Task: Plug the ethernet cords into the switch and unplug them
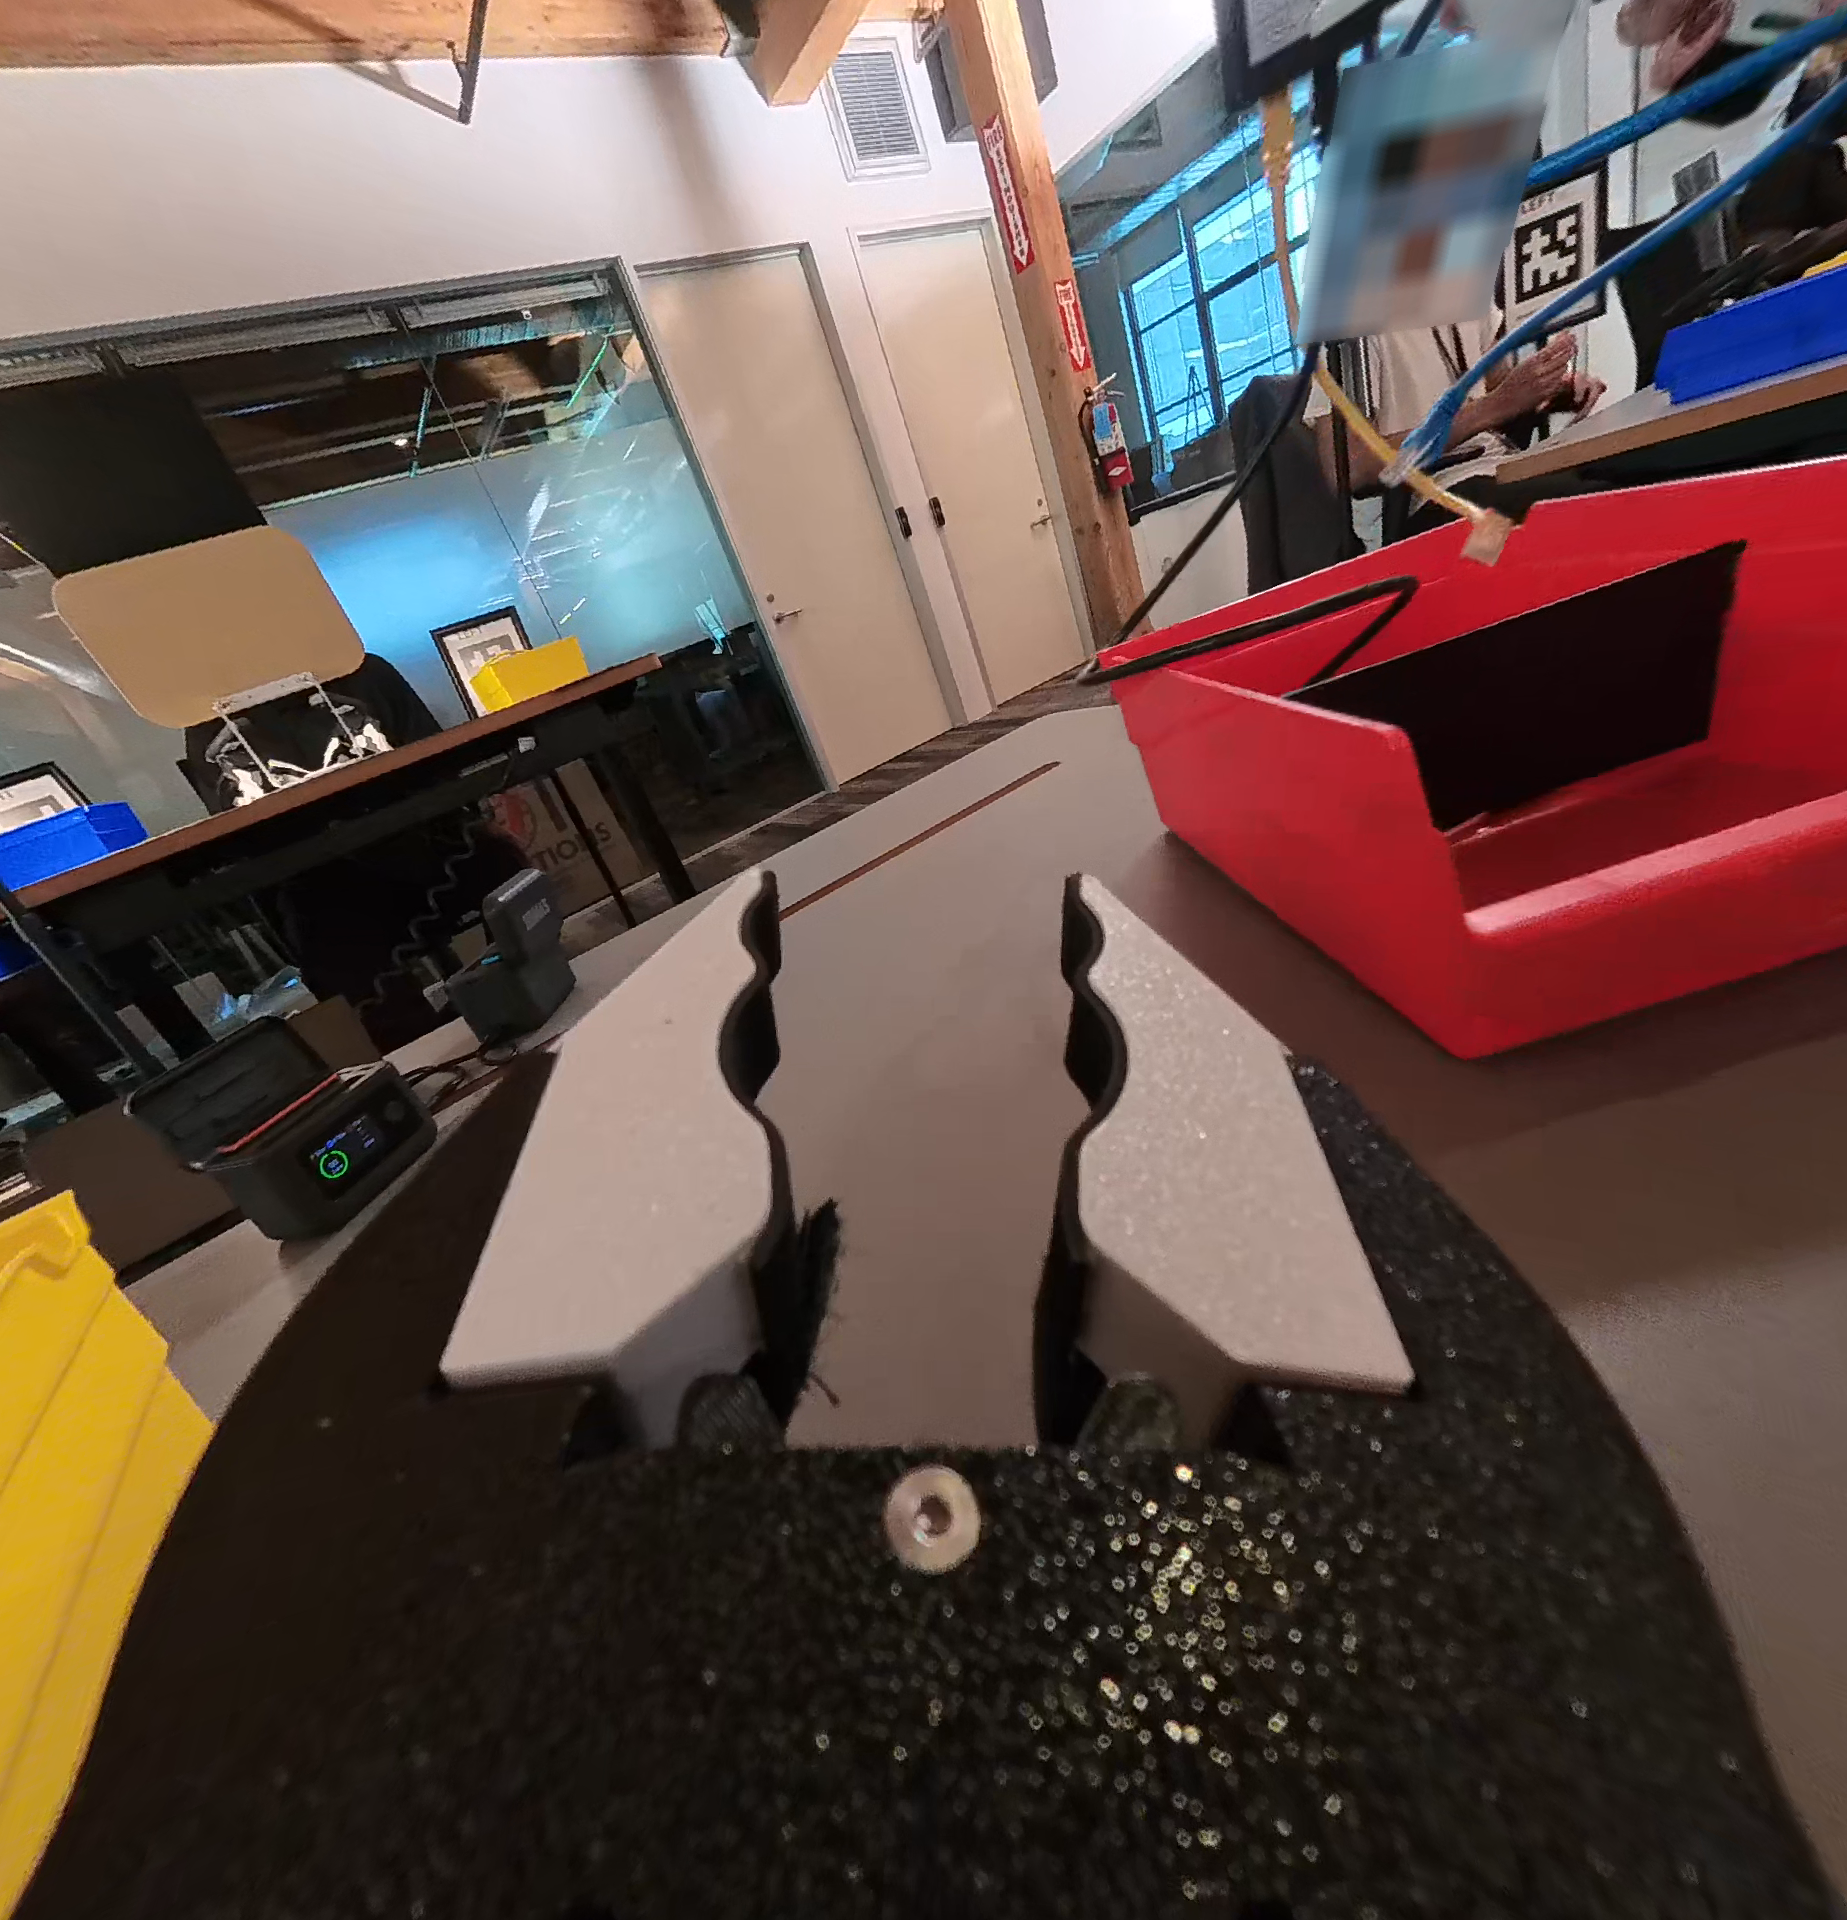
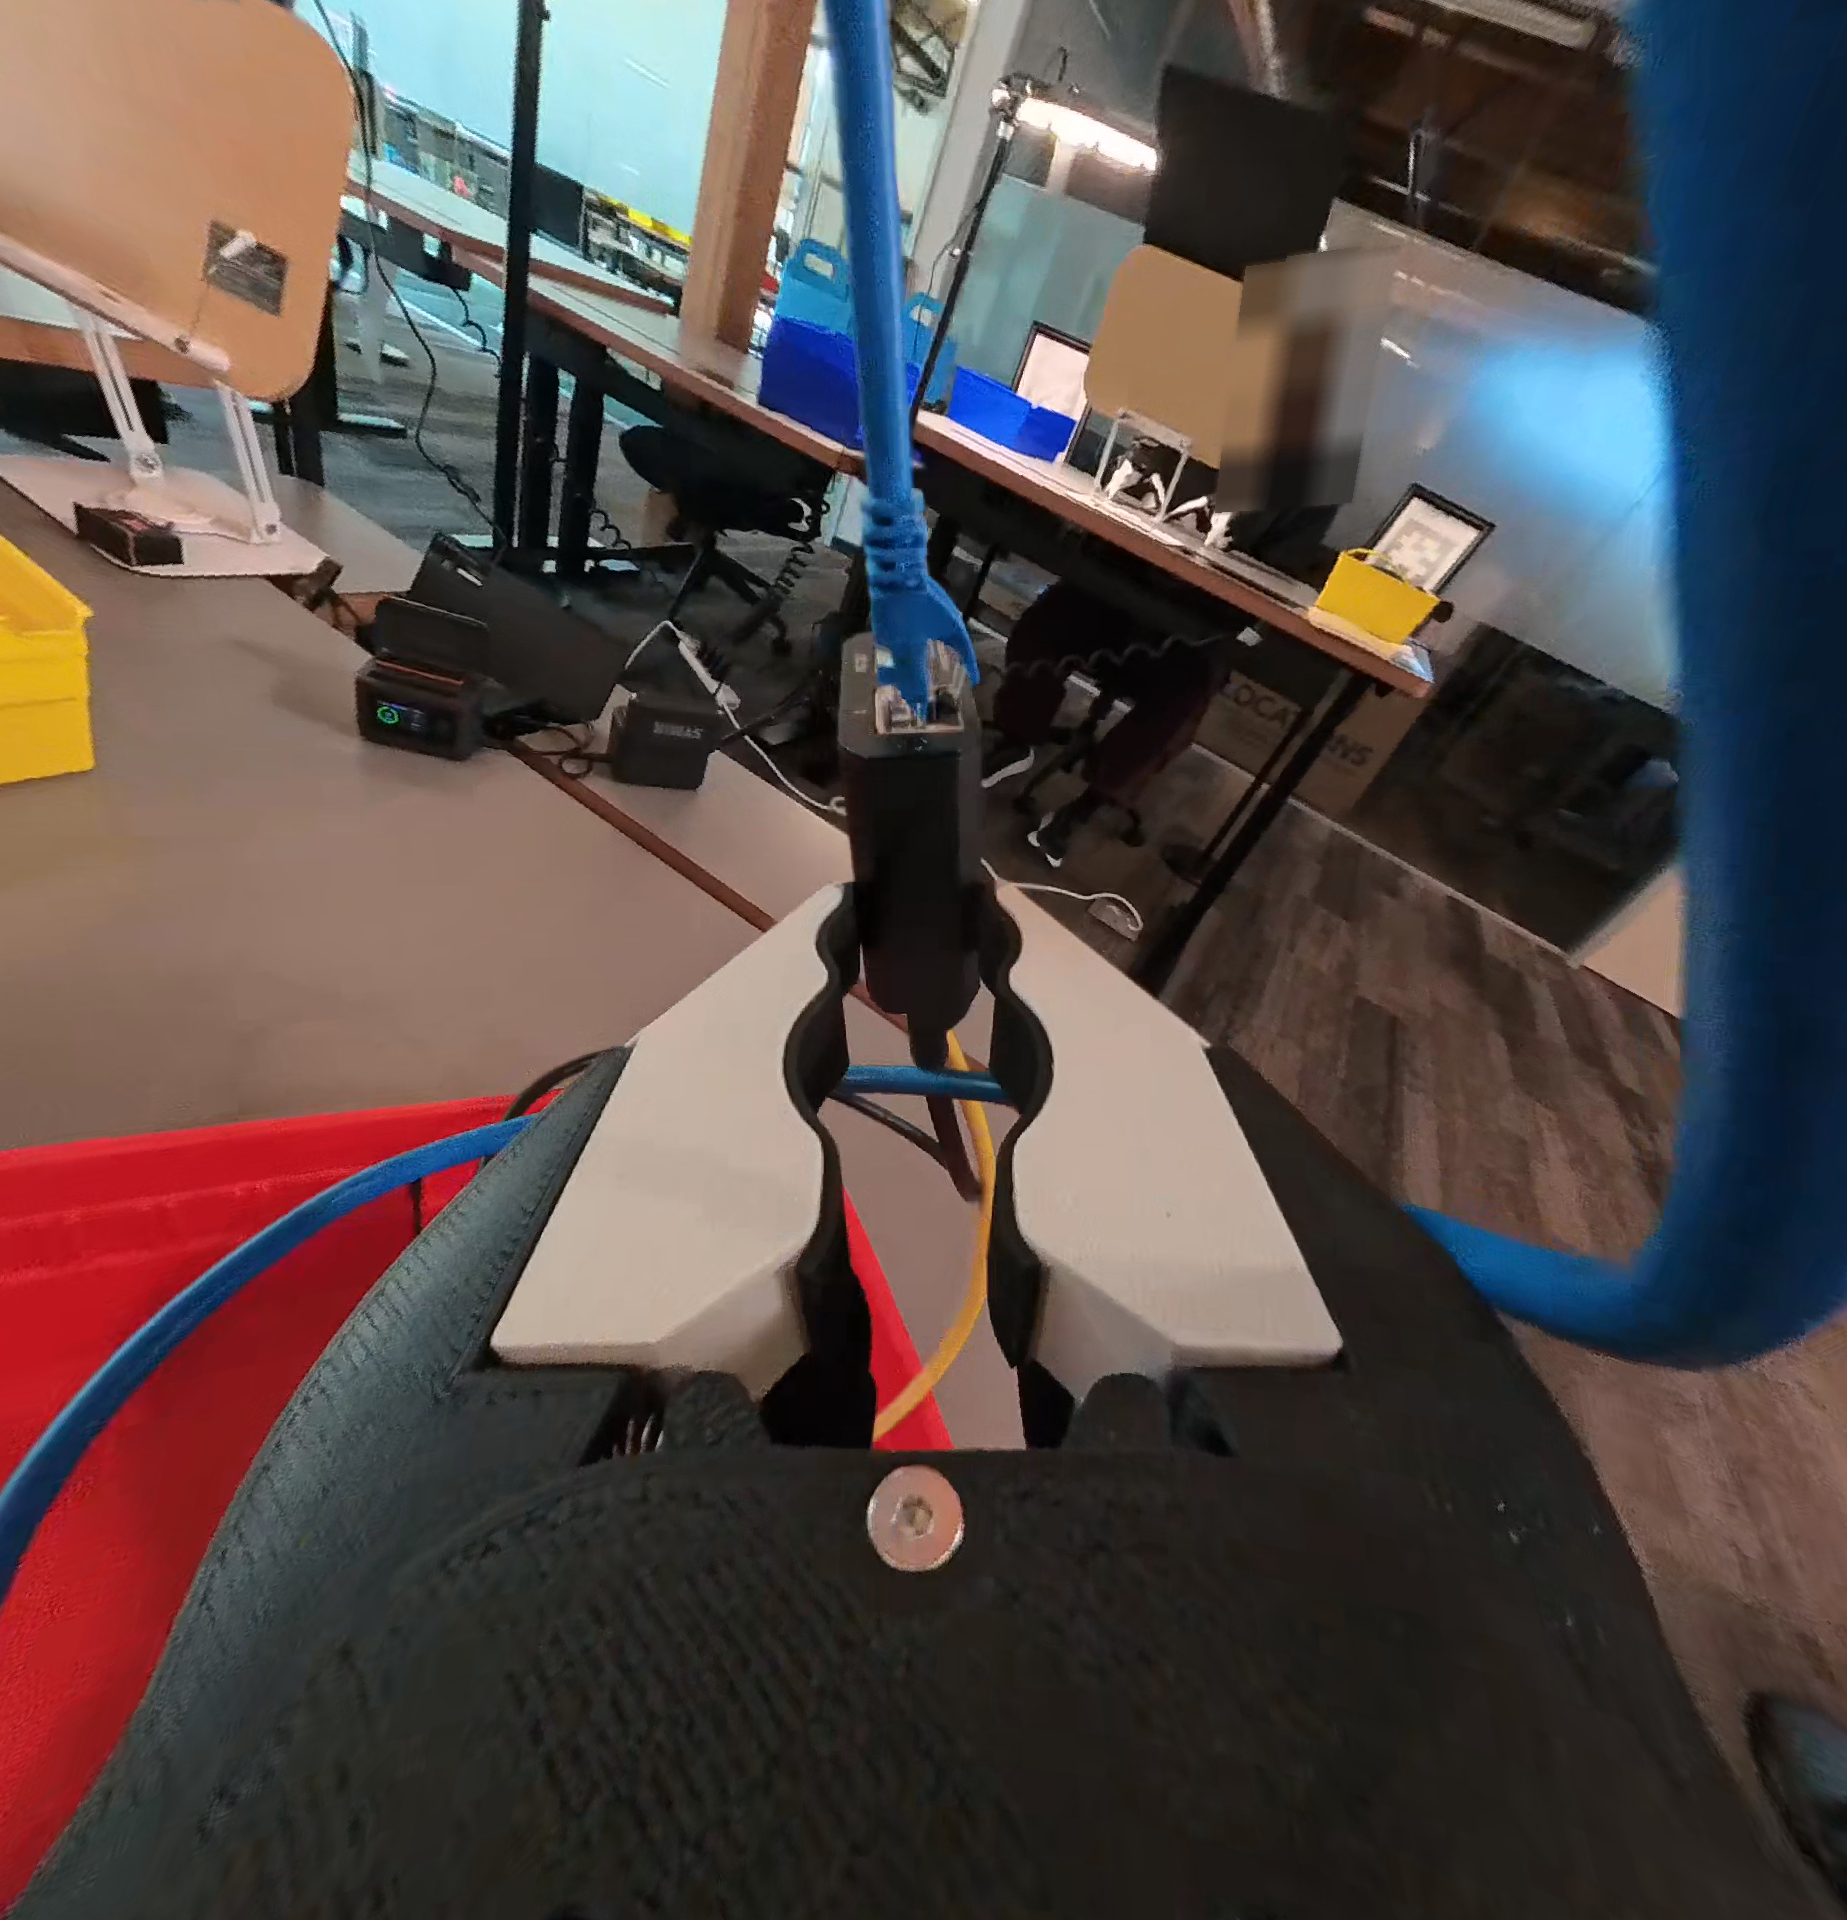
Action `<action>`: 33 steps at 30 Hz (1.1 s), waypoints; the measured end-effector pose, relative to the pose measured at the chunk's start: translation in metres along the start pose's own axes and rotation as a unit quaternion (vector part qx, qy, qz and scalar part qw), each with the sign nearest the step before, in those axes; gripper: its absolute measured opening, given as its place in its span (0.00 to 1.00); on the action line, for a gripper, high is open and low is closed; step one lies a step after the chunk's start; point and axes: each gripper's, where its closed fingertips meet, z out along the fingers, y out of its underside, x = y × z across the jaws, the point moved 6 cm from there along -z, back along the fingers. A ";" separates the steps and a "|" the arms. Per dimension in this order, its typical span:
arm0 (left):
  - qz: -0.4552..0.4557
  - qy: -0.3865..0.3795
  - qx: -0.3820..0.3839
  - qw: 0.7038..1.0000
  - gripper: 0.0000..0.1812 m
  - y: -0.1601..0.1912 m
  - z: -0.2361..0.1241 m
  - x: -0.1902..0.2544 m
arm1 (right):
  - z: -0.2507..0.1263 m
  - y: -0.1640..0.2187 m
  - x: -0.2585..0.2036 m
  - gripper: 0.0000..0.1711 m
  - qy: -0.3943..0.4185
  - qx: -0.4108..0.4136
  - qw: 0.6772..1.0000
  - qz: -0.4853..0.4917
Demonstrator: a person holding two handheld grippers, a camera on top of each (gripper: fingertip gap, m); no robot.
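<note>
In the right wrist view my right gripper (image 2: 914, 920) is shut on the lower end of a small black switch (image 2: 906, 821) and holds it up in the air. A blue ethernet cord (image 2: 877, 343) is plugged into a port on the switch's far face. A yellow cord (image 2: 983, 1195) and more blue cord hang under the jaws. In the left wrist view my left gripper (image 1: 924, 914) is open and empty, low over the dark table. Loose plugs of a blue cord (image 1: 1423, 447) and a yellow cord (image 1: 1482, 540) dangle at the upper right above a red bin (image 1: 1314, 810).
The red bin also shows under my right gripper (image 2: 119, 1299), with a thin black cord (image 1: 1262, 623) over its rim. A yellow bin (image 1: 36, 1455) stands at the left table edge. A black power unit (image 2: 420, 717) sits at the table's far side. Desks and chairs stand beyond. My right fingertips sit around 40 cm from my left ones.
</note>
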 end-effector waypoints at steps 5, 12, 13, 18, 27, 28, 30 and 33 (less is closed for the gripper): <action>0.008 0.007 -0.007 1.000 0.29 0.001 0.002 0.003 | 0.024 0.010 -0.016 0.12 -0.004 -0.018 1.000 -0.008; 0.014 0.011 -0.013 1.000 0.29 0.002 0.002 0.003 | 0.030 -0.009 -0.033 0.12 -0.064 0.065 0.995 0.026; 0.012 0.010 -0.012 1.000 0.29 0.002 0.002 0.002 | 0.025 -0.011 -0.033 0.12 -0.073 0.071 0.995 0.025; 0.004 0.010 -0.007 1.000 0.29 0.001 0.002 0.001 | -0.004 -0.003 -0.021 0.12 -0.113 0.042 0.992 0.027; 0.014 0.017 -0.013 1.000 0.29 0.002 0.004 0.004 | 0.025 0.067 -0.032 0.12 -0.123 -0.260 0.956 -0.061; 0.014 0.017 -0.015 1.000 0.29 0.002 0.005 0.004 | 0.034 0.073 -0.038 0.12 -0.129 -0.291 0.946 -0.068; 0.015 0.017 -0.017 1.000 0.29 0.003 0.005 0.004 | 0.049 0.089 -0.048 0.12 -0.141 -0.356 0.919 -0.090; 0.013 0.018 -0.016 1.000 0.29 0.003 0.004 0.004 | 0.065 0.115 -0.064 0.12 -0.155 -0.440 0.876 -0.123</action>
